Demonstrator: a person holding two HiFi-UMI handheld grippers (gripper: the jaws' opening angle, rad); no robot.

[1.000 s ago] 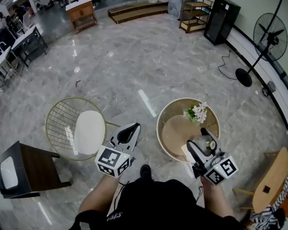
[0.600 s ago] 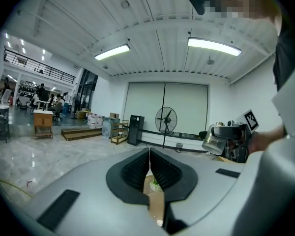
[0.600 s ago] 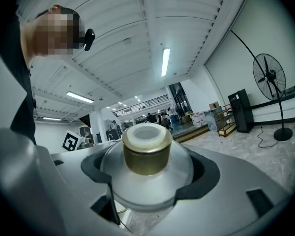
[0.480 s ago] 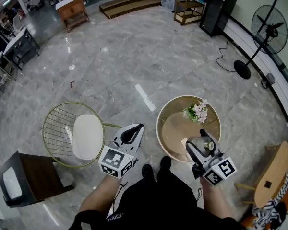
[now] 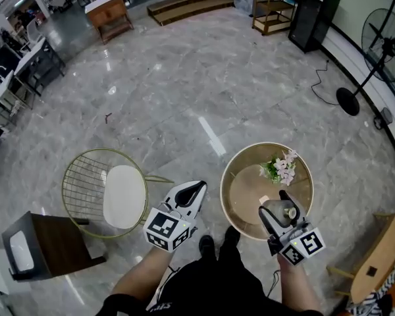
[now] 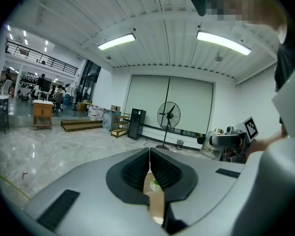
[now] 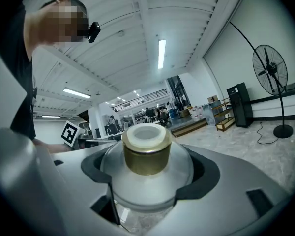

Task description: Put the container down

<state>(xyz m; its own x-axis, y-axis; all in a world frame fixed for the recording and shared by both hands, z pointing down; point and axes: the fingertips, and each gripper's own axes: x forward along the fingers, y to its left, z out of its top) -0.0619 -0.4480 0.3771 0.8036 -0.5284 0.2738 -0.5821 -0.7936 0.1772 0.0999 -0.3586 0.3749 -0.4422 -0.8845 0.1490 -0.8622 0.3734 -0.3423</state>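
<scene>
The container [image 5: 280, 211] is a clear glass jar with a gold collar and a white cap [image 7: 146, 154]. My right gripper [image 5: 281, 207] is shut on its round body and holds it over the near part of the round gold-rimmed table [image 5: 240, 188]. The jar fills the right gripper view between the two dark pads [image 7: 201, 173]. My left gripper [image 5: 199, 188] hangs left of the table, over the floor. Its jaws are shut and meet at the tips [image 6: 149, 157] with nothing between them.
A small bunch of pale flowers [image 5: 281, 168] stands at the table's far side, and a small white item [image 5: 264, 201] lies next to the jar. A gold wire chair with a white cushion [image 5: 124, 188] and a dark wooden stool [image 5: 49, 234] stand at the left. A floor fan [image 5: 385, 45] is at the far right.
The head view has shifted, so the table sits a little lower and further right. The left gripper has drifted right, towards the table. The right gripper keeps the jar over the table's near side.
</scene>
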